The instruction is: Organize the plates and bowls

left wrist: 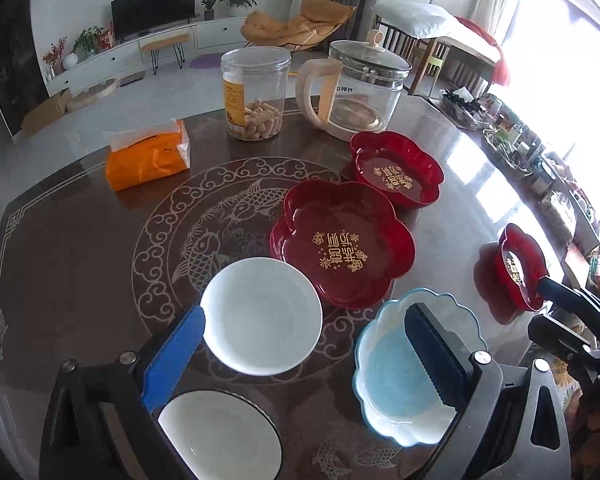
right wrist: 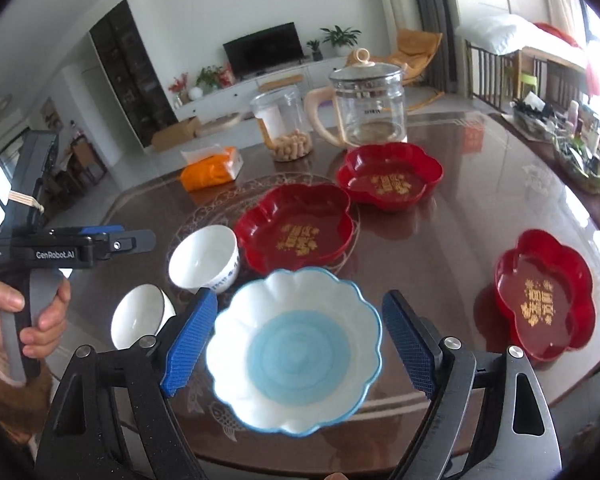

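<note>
Dishes are lying scattered over a dark glass-topped table (right wrist: pixel 480 184), none stacked yet. Right gripper (right wrist: pixel 300 344) is hovering over the blue scalloped bowl (right wrist: pixel 296 360), jaws standing wide apart and holding nothing, one blue pad showing to each side of the rim in its own view; whether the pads are down at rim level or above it cannot be told. Left gripper (left wrist: pixel 306 344) is also gaping wide and empty, pointing down between the white bowl (left wrist: pixel 262 316) and the same scalloped bowl (left wrist: pixel 412 368), with a dark-rimmed white bowl (left wrist: pixel 220 436) sitting just under its near finger. The scalloped bowl is round, so it is offering no long axis to line up with, and the right hand is looking the better placed for it, being centred on it. Three red flower-shaped plates are waiting: the middle one (right wrist: pixel 296 232) just beyond the two bowls, another (right wrist: pixel 390 176) farther back, the third (right wrist: pixel 544 296) alone off to the right near the table edge. Open tabletop is lying between that lone plate and the bowls, leaving room to lift or slide; the glass kettle (right wrist: pixel 366 106) and snack jar (right wrist: pixel 284 128) are standing well clear at the back
</note>
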Available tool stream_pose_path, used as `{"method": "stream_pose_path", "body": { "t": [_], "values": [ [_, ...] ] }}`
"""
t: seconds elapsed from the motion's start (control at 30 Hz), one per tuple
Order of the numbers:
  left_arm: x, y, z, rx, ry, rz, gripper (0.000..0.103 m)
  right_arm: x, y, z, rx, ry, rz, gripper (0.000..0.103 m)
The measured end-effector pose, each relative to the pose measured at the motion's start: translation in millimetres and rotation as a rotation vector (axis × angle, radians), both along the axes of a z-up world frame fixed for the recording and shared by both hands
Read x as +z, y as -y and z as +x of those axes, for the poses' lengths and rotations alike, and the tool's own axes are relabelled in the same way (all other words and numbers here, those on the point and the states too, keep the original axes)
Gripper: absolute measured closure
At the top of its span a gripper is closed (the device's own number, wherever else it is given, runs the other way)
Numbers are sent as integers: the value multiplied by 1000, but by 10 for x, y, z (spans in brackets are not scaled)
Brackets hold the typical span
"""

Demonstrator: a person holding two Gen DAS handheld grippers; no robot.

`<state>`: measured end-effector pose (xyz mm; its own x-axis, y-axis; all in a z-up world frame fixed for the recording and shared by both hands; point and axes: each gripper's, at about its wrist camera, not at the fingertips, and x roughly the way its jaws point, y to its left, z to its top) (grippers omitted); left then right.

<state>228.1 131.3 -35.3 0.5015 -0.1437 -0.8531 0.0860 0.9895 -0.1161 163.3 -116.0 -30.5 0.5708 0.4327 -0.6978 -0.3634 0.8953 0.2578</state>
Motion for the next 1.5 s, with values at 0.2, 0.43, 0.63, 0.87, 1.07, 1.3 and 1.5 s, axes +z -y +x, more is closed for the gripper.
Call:
{"method": "stream_pose_path", "body": {
  "t": [0.2,0.43,0.63,0.87,1.07,1.3,1.5],
  "values": [
    [-396,-60,868,55,-102,98,4,-214,-67,955,-96,-260,24,16],
    [-952,-53,1357,56,-249,98,19,-767,-205,1527,-136,-406,-70,17],
    [-1212,27,1506,29,-321,125,36,-972,-303,1707,-146,-441,-92,18],
    [-1423,105,1600,-8,-408,86,76,-1249,-361,1795,-154,-518,-111,90],
    [-1182,77,1516,3,-337,48,82,-1225,-228,1708,-163,-519,-30,93],
    [-653,79,1362,-4,-241,24,82,-733,-132,1575,-146,-422,48,92],
    [-287,479,1128,-72,-175,-9,82,-315,162,1357,-158,-350,77,91]
  ]
}}
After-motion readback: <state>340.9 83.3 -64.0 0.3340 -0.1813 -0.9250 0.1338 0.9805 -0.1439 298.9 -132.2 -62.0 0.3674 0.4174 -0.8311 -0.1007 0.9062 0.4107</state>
